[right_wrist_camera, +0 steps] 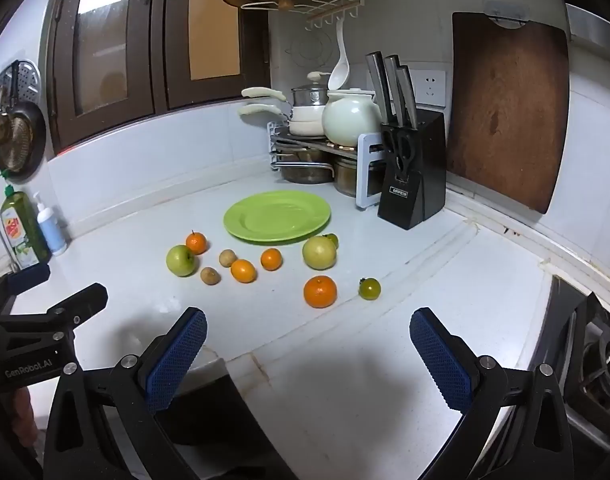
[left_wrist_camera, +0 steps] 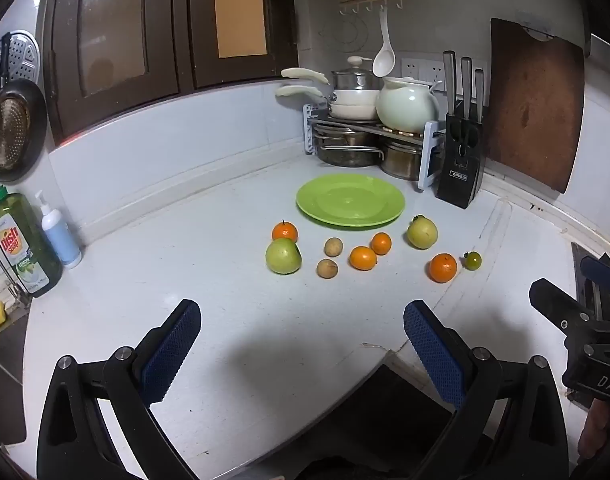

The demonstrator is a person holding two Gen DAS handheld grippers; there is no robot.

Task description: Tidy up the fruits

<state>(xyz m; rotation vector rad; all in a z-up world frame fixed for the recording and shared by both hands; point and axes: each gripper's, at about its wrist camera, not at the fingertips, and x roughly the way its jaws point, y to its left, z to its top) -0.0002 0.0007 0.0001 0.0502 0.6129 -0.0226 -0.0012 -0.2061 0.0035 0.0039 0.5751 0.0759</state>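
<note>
Loose fruits (left_wrist_camera: 363, 258) (orange, green, brown)

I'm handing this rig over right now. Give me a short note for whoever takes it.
Left hand-held gripper: open, empty, above the counter.
Right hand-held gripper: open, empty.
Green plate: bare.
In front of it on the counter: four oranges, two green apples, two small brown fruits, two small green tomatoes, one half hidden behind the right apple.
Done: nothing.
Left: all the fruit.

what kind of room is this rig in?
Most likely a home kitchen corner. A black knife block with steel-handled knives stands on the white countertop, stacked pots sit on a small metal rack, and a gas hob shows at the right edge.
</note>
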